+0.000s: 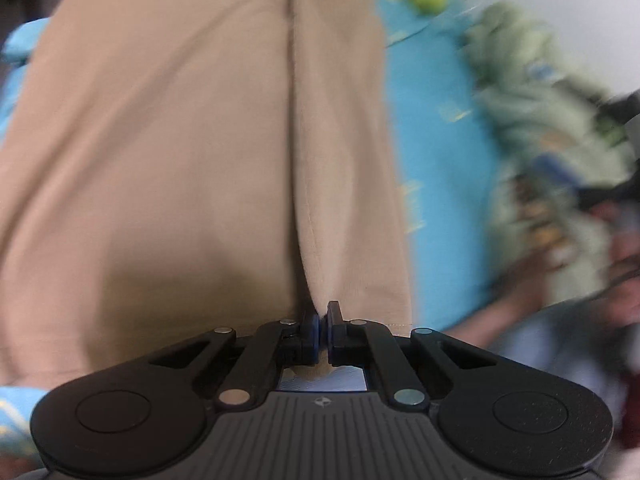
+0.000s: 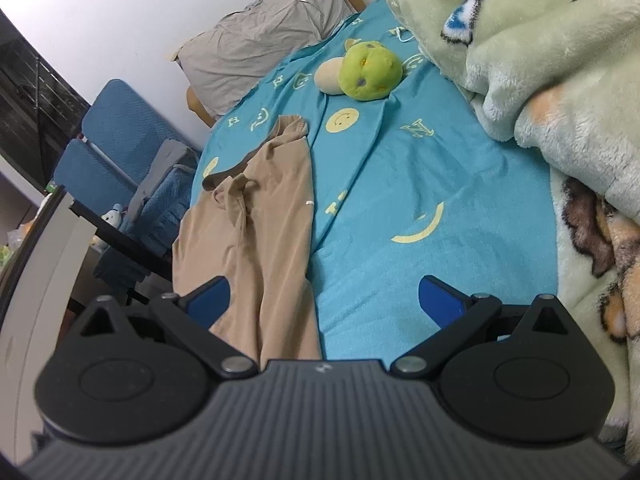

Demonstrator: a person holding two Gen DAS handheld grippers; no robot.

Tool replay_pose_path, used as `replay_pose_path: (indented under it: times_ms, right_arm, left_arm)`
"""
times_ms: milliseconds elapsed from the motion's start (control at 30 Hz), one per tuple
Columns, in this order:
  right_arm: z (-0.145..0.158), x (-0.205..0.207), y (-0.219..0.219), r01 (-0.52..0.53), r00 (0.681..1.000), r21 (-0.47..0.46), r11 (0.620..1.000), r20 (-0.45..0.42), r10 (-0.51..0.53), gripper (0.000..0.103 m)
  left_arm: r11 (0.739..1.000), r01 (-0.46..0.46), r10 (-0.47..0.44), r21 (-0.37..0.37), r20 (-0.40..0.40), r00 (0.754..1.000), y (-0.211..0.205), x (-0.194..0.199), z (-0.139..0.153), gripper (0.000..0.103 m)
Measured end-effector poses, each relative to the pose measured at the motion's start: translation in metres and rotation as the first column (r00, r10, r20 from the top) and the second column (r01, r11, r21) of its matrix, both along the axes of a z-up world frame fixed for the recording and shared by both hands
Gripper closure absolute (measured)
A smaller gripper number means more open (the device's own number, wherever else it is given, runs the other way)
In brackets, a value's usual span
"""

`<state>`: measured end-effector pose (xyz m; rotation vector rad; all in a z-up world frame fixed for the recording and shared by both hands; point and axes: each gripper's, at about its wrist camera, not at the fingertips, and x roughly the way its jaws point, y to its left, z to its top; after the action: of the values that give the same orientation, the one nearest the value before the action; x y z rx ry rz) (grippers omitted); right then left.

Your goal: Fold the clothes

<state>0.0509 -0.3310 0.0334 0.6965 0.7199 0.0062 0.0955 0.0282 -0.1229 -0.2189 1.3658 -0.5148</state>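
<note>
Garment [image 2: 256, 224] lies lengthwise on the bed's [image 2: 400, 200] left side. Our left gripper [image 1: 322, 320] pinches its near edge; our right gripper [image 2: 324, 300] hangs apart. Mid-fold, we judge: carry that edge far.

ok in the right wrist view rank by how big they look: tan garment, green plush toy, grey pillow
1. tan garment, though it lies nearest the camera
2. grey pillow
3. green plush toy

A white wall [image 2: 120, 20] backs the bed's blue sheet [image 2: 400, 200], with a blue chair [image 2: 116, 136] alongside.
</note>
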Motion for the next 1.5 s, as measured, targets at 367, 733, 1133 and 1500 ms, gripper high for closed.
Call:
replay_pose_path:
  times_ms: [367, 733, 1133, 1500]
  right_arm:
    - [0.019, -0.012, 0.02, -0.023, 0.995, -0.129, 0.991, 0.092, 0.035, 0.001]
    - [0.044, -0.031, 0.052, -0.009, 0.959, -0.34, 0.941, 0.265, 0.104, 0.001]
    - [0.049, 0.015, 0.109, -0.187, 0.942, -0.424, 0.886, 0.178, 0.285, 0.001]
    - [0.043, 0.197, 0.263, -0.537, 0.776, -0.538, 0.65, -0.012, 0.631, 0.001]
  left_arm:
    - [0.998, -0.053, 0.038, 0.038, 0.333, 0.942, -0.018, -0.001, 0.064, 0.014]
    - [0.985, -0.153, 0.062, 0.074, 0.68, 0.731, -0.031, 0.024, 0.117, 0.0]
    - [0.966, -0.229, 0.098, 0.123, 0.643, 0.76, 0.018, 0.023, 0.1, 0.0]
    - [0.952, -0.293, 0.187, 0.087, 0.594, 0.782, 0.057, 0.035, 0.08, 0.0]
